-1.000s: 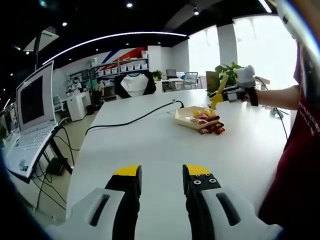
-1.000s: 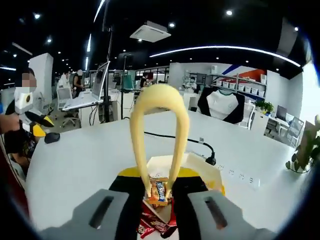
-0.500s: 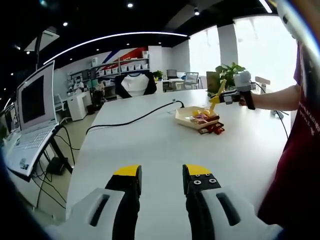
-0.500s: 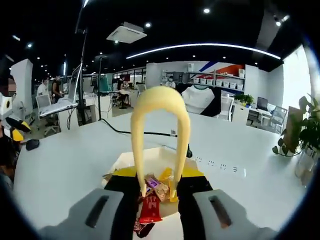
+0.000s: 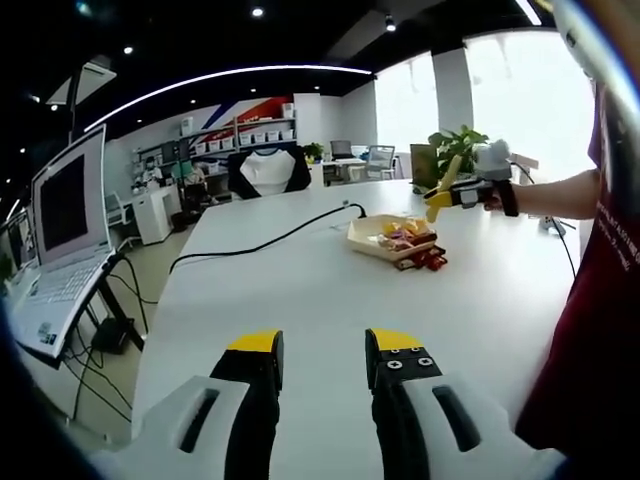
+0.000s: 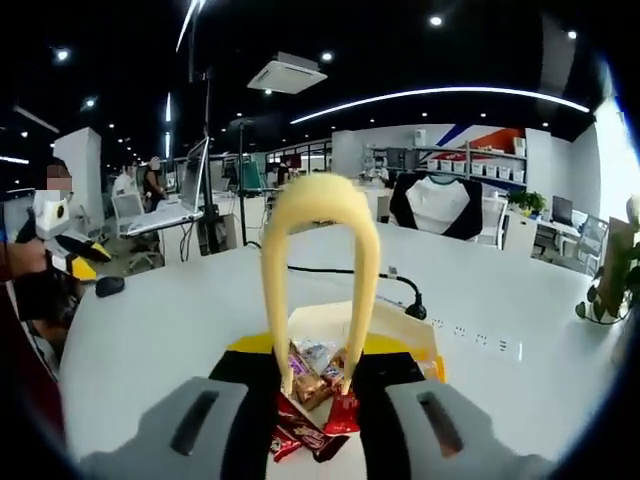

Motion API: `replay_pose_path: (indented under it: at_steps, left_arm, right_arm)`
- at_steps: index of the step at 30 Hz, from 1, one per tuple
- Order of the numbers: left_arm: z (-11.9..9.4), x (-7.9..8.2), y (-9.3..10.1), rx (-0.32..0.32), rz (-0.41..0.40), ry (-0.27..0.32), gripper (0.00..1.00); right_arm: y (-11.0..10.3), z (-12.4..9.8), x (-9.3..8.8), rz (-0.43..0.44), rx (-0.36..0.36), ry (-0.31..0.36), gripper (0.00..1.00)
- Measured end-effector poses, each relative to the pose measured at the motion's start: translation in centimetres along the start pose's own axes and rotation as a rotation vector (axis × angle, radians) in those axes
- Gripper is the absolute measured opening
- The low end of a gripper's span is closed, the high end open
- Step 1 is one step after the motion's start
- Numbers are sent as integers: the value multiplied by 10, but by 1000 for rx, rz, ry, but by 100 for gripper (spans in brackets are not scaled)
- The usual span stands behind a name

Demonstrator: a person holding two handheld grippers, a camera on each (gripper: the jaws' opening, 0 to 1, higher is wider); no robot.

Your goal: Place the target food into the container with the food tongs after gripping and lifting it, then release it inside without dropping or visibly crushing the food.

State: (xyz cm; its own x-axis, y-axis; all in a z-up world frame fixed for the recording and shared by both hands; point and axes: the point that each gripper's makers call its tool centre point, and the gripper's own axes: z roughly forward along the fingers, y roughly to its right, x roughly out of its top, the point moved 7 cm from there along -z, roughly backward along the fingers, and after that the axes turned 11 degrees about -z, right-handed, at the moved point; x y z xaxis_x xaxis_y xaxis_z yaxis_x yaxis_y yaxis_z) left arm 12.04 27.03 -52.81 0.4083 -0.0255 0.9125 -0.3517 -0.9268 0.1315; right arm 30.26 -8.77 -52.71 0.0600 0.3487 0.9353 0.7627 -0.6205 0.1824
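White table point(image 5: 300, 290) in an office, laptop point(image 5: 62, 240) beside it

Pale yellow tongs point(image 6: 320, 270), cream tray point(image 6: 400, 325) (red wrappers point(image 6: 318, 425) beside it).

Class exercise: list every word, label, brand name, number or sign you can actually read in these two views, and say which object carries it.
No text can be read in either view.
Snack wrappers in and beside the tray: printed, but too small and blurred to read.
Laptop: screen dark, no legible label.
Wall shelves: boxes too distant to show any lettering.
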Motion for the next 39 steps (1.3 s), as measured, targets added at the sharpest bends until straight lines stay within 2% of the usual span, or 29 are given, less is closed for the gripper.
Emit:
replay_pose_path:
  at_steps: [3,7,15,24,32,34,39]
  left_arm:
    - [2,1,1,-7,8,-1,35]
    - [4,4,3,-17,15,1,35]
    - [7,9,3,-26,37,6,35]
    - [13,20,3,-42,62,19,35]
    - [23,26,10,-73,74,29,35]
    - [26,25,14,-91,83,24,35]
    - [34,25,18,-116,88,14,35]
  right_arm:
    - [-8,-5,3,-11,43,10,25]
    - [-19,-12,4,-76,90,-1,24]
    - [-33,-27,0,-100,96,-22,25]
    - [-39,-52,-8,-66,24,-26,25]
    - [-42,-79,-24,-26,-48,-51,26]
    - [-40,-87,-28,-36,-97,-62,26]
    - [-39,-105,-33,-3,-146,-67,26]
